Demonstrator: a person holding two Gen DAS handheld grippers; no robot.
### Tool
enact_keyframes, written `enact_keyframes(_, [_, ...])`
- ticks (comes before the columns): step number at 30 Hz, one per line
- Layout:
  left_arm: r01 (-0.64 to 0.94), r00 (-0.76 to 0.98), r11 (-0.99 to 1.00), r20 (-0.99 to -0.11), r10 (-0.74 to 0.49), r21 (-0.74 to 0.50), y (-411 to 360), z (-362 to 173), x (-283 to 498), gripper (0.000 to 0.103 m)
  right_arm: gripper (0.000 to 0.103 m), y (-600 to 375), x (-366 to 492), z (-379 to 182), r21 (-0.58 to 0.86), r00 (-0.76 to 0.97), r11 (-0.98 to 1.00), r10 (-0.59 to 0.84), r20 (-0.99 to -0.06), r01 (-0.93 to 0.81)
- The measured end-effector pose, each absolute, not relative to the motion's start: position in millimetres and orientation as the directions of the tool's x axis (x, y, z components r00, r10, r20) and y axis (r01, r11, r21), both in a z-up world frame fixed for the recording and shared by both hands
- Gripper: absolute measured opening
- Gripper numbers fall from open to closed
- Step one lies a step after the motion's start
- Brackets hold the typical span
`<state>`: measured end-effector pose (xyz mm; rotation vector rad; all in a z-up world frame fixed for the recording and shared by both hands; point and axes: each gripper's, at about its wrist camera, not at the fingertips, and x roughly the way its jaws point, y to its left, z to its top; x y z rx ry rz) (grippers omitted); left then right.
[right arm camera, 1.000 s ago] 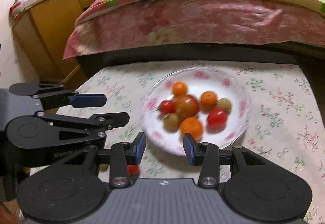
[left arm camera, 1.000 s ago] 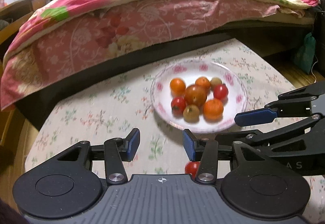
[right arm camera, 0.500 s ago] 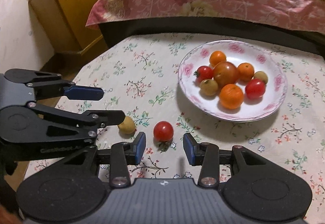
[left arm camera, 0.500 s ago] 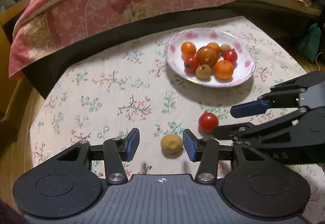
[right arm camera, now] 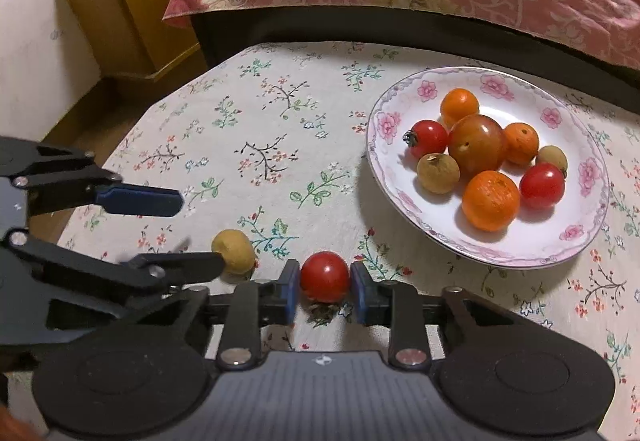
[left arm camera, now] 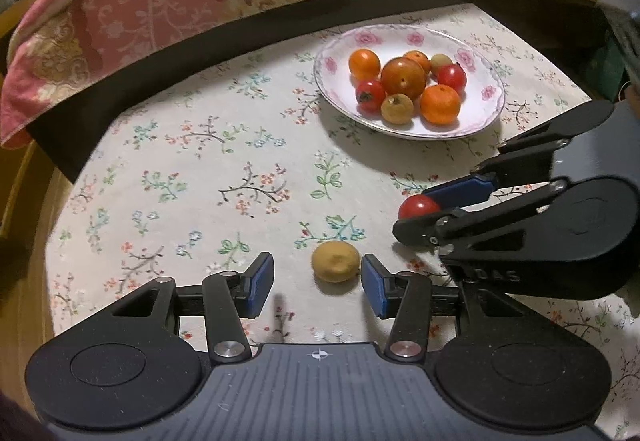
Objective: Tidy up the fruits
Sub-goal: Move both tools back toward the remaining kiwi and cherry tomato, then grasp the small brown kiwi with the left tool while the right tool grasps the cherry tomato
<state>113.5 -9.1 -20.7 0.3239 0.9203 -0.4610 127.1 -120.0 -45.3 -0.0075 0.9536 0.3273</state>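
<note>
My right gripper [right arm camera: 325,287] has just closed on the tomato [right arm camera: 325,276]; left gripper [left arm camera: 317,283], open, straddles the longan [left arm camera: 335,261]: close gently, lift both straight, plate [right arm camera: 384,145] at 2 o'clock.

The right gripper [right arm camera: 325,291] points steeply downward at the tablecloth [right arm camera: 280,145], near its front edge. Its jaws have just been closing and now stand narrow, both blue pads pressed against the sides of a red cherry tomato [right arm camera: 325,276]. The left gripper [left arm camera: 317,284] sits just beside it at a similar downward pitch, also near the front edge. Its jaws stand partly apart with a small yellow-brown fruit [left arm camera: 335,261] between them; the right-hand pad is close to the fruit, the left-hand pad well clear.
</note>
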Motion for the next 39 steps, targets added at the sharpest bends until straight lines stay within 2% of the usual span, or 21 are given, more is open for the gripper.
enact_keyframes(9, [0.534,0.504,0.841,-0.830,-0.238,0.084,-25.5,-37.0,117.2,0.053,0.028,-143.5,102.6,-33.3,0.122,0.520,0.953,0.255,-0.815,-0.276])
enact_keyframes(15, [0.507,0.512,0.858,-0.829,-0.225,0.080,-24.1,-37.5,119.7,0.038,0.028,-160.5,77.3,-22.2,0.144,0.514,0.959,0.253,-0.820,-0.243])
enact_keyframes(22, [0.537,0.503,0.839,-0.830,-0.238,0.085,-28.3,-30.9,101.1,0.037,0.028,-162.5,68.8,-23.4,0.160,0.512,0.962,0.254,-0.821,-0.221])
enact_keyframes(27, [0.562,0.482,0.826,-0.829,-0.283,0.045,-28.0,-22.9,71.4,0.037,0.028,-163.3,54.3,-24.6,0.173,0.506,0.963,0.256,-0.823,-0.206])
enact_keyframes(39, [0.626,0.442,0.777,-0.848,-0.292,0.059,-36.8,-38.5,38.9,0.039,0.028,-149.2,22.9,-43.6,0.139,0.475,0.963,0.237,-0.848,-0.232])
